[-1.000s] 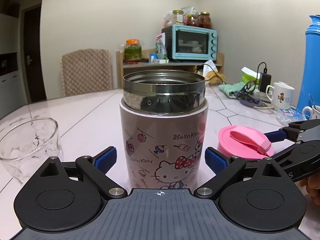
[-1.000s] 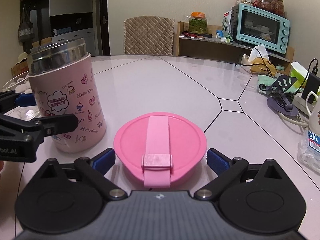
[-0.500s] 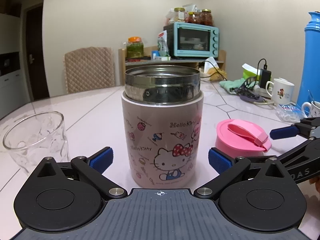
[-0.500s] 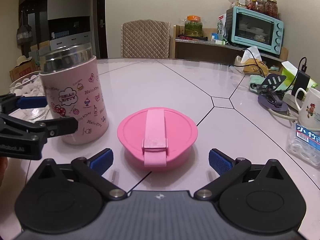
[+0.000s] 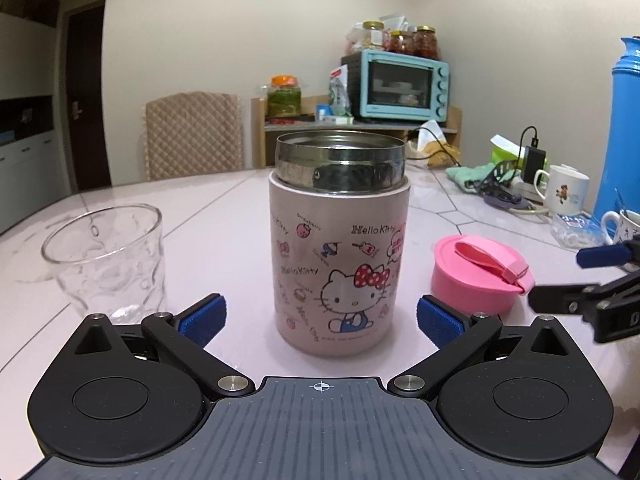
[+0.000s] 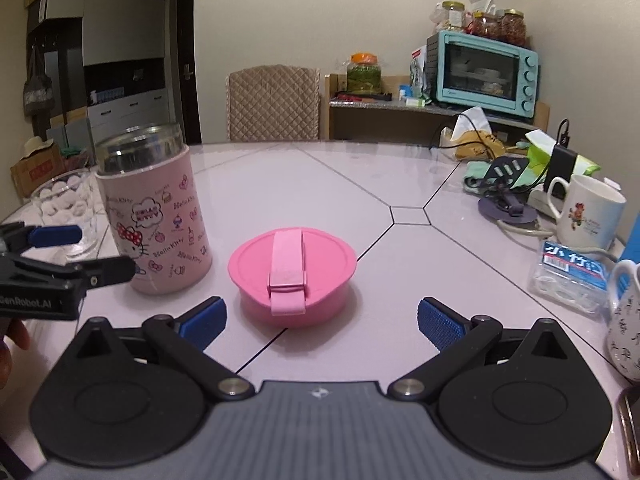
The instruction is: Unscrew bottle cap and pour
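Left wrist view: the flask (image 5: 339, 248) stands upright at the centre of the frame on the counter (image 5: 224, 216), its long axis vertical and its steel mouth pointing straight up with nothing covering it. The lid (image 5: 476, 276) lies flat at right centre, just beside the flask, so the unscrewing looks done. The glass (image 5: 106, 258) at left centre stands upright and appears to hold no liquid, so the pour seems not yet done. The left hand-held gripper (image 5: 320, 318) is spread wide, its pads flanking the flask's base without touching it, holding nothing.

Right wrist view: the lid (image 6: 292, 270) sits at the centre of the frame, flat on the counter (image 6: 360, 184), its strap running toward the camera. The right hand-held gripper (image 6: 322, 322) is wide too, its pads either side of the lid and clear of it. The flask (image 6: 154, 216) stands upright at left centre, the glass (image 6: 66, 210) beyond it at the left edge.
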The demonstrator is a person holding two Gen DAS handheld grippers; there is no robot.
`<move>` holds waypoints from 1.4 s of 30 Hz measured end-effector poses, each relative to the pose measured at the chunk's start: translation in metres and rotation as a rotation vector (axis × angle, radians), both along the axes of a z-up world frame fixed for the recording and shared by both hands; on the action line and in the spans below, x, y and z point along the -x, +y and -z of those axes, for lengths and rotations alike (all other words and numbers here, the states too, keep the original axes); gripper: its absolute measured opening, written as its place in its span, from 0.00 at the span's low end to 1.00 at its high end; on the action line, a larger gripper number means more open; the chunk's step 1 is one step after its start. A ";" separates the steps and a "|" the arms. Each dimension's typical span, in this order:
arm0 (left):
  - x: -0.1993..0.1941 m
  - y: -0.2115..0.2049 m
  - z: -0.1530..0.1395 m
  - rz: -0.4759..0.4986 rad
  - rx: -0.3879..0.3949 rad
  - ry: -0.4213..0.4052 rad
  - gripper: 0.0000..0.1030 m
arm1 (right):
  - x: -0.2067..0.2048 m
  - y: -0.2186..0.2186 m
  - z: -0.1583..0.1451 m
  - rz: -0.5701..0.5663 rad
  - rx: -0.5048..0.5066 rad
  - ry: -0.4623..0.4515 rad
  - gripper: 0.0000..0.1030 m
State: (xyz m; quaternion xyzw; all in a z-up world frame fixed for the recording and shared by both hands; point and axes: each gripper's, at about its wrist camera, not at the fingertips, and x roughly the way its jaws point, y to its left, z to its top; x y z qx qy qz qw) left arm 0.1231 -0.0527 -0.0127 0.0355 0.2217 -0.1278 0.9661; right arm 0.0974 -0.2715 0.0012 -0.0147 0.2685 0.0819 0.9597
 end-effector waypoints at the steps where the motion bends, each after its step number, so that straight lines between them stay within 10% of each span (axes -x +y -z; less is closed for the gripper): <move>1: 0.002 0.000 -0.001 -0.007 -0.002 -0.002 1.00 | 0.003 0.000 -0.002 -0.001 -0.005 -0.005 1.00; 42: 0.080 -0.003 -0.008 -0.088 0.025 0.058 1.00 | 0.083 -0.019 -0.015 0.059 -0.019 -0.055 1.00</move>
